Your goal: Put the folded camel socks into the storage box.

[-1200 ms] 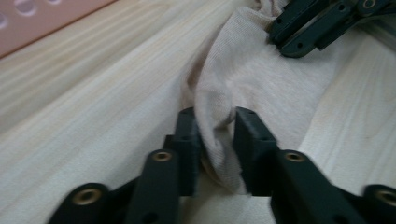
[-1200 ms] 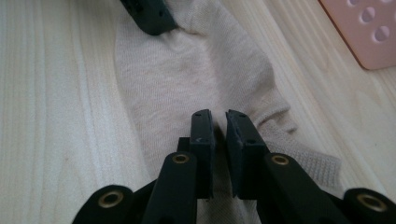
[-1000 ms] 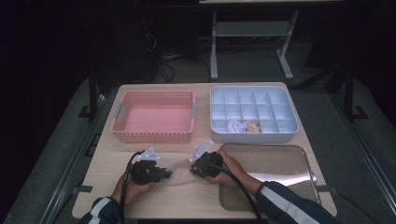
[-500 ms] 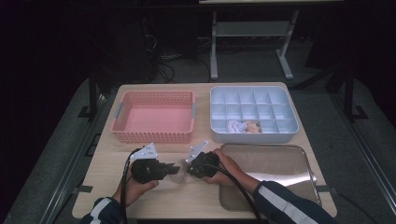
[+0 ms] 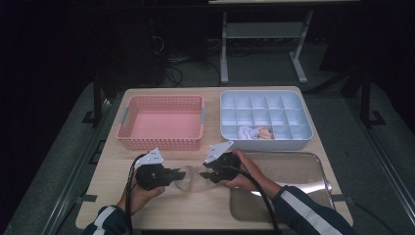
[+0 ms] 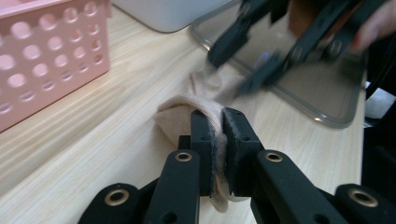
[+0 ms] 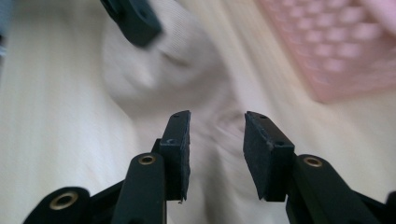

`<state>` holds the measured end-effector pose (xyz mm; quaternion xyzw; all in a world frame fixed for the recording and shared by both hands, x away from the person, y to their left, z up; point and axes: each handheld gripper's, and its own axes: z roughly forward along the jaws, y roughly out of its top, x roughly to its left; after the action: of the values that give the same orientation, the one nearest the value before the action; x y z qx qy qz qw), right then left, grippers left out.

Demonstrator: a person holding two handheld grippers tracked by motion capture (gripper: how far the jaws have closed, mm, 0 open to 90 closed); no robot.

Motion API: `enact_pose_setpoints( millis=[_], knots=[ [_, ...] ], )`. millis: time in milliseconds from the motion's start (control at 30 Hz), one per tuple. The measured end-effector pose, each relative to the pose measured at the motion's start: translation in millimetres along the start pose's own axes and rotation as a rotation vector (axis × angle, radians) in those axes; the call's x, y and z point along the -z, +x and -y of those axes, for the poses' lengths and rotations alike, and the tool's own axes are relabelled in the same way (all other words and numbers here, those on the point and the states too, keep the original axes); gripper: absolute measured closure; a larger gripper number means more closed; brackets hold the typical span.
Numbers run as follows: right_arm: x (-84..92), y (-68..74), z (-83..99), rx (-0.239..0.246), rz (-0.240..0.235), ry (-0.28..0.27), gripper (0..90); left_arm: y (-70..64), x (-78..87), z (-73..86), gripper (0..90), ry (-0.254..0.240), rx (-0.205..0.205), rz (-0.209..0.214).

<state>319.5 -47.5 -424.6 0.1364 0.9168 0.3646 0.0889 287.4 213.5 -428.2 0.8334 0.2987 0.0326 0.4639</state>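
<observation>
A beige sock (image 5: 188,177) lies on the wooden table between my two grippers. My left gripper (image 6: 223,126) is shut on its bunched end, the fabric (image 6: 175,109) pinched between both pads. In the high view that left gripper (image 5: 177,175) points right from the front left. My right gripper (image 5: 204,173) faces it from the other side. Its jaws have just been opening and now stand apart (image 7: 217,128), with the blurred sock (image 7: 159,70) beyond them and nothing pressed between the pads. The right gripper's jaws (image 6: 252,65) hover just above the sock's far end.
A pink perforated basket (image 5: 161,122) stands at the back left. A white compartment box (image 5: 266,105) at the back right has small rolled items (image 5: 254,132) in its front cells. A metal tray (image 5: 293,176) lies at the front right under the right forearm.
The right gripper's jaws have opened and let go of the sock, and that hand has lifted slightly. The left gripper stays shut on the sock in the same place.
</observation>
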Motion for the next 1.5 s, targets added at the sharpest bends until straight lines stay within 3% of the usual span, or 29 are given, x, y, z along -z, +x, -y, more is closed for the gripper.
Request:
enact_pose_setpoints(
  millis=[100,200,267,333,633,867,1000,1033,1100,1233,1333,1433,1500],
  knots=[
    [6.8,-9.6,9.9,-0.023,0.013,0.032,62.9,1.8,0.1,0.4,82.4,-0.001,0.014,-0.014],
    [1.4,-14.4,19.1,0.002,0.024,0.103,64.6,2.1,-1.0,-1.6,82.5,-0.006,0.008,-0.015],
    [-2.5,-16.2,23.6,-0.028,0.008,0.119,66.8,1.5,-3.4,-3.2,82.9,-0.007,0.005,-0.01],
    [-6.8,-16.8,26.1,-0.03,0.003,0.138,67.3,0.4,-6.3,-5.6,83.0,-0.004,-0.007,-0.009],
    [-14.6,-17.6,28.8,-0.049,0.005,0.142,68.6,-4.9,-27.5,-18.8,83.4,0.0,-0.018,-0.012],
    [-15.2,-16.9,29.7,-0.066,0.003,0.128,69.1,-10.9,-55.4,-27.7,82.9,0.022,-0.022,-0.043],
    [-15.2,-18.7,30.6,-0.057,0.0,0.128,67.9,-16.1,-69.8,-28.4,79.6,0.075,-0.066,-0.075],
    [-15.2,-18.7,30.6,-0.058,-0.001,0.13,67.8,-17.4,-72.7,-28.2,79.0,0.064,-0.048,-0.075],
    [-14.9,-18.2,30.4,-0.057,0.0,0.134,67.9,-18.6,-76.5,-28.8,78.6,0.063,-0.057,-0.079],
    [-14.9,-18.2,30.4,-0.055,0.001,0.135,67.4,-19.0,-80.3,-29.4,69.6,0.058,-0.045,-0.066],
    [-15.0,-18.6,30.8,-0.057,0.0,0.133,67.2,-22.0,-75.9,-31.5,53.5,0.012,-0.044,-0.058],
    [-14.6,-17.5,30.3,-0.064,-0.001,0.135,66.6,-23.3,-64.0,-36.0,42.6,-0.011,-0.046,-0.045],
    [-14.7,-18.0,30.8,-0.06,-0.001,0.132,66.3,-23.7,-53.8,-36.8,40.3,-0.015,-0.047,-0.073]
  ],
)
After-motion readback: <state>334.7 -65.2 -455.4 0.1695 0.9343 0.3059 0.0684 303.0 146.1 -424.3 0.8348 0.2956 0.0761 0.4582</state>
